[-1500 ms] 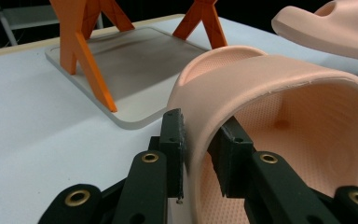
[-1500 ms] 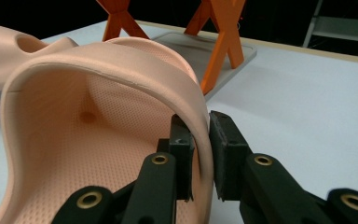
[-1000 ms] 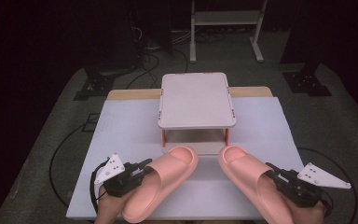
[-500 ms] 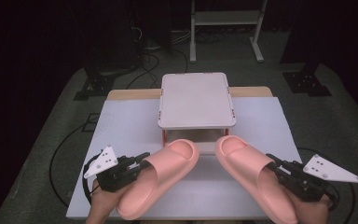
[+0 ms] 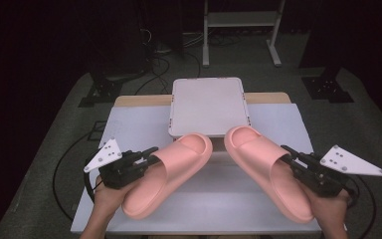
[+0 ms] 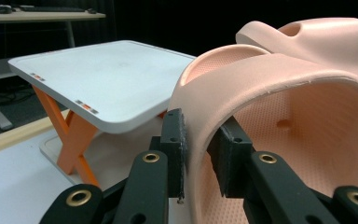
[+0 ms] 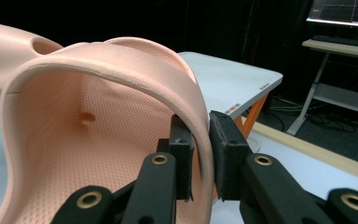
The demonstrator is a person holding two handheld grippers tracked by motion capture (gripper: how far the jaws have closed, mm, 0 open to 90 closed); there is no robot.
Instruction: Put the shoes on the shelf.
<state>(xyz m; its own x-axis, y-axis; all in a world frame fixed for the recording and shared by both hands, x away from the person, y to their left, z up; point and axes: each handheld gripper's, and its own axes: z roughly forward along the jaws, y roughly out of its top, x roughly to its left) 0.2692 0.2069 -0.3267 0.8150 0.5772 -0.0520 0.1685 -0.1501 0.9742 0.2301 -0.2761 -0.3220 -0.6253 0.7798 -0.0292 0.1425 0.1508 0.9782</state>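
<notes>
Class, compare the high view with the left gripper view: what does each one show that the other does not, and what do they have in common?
High view: the whole table, both pink slippers side by side, the right slipper held by the right hand-held gripper, and the person's hands.

Left gripper view: the left hand-held gripper with its jaws clamped on the strap wall of the left slipper, one jaw inside and one outside, the dotted texture inside the strap, and the orange crossed legs under the stand.

Both: the left slipper and the white raised stand beyond the toes.
</notes>
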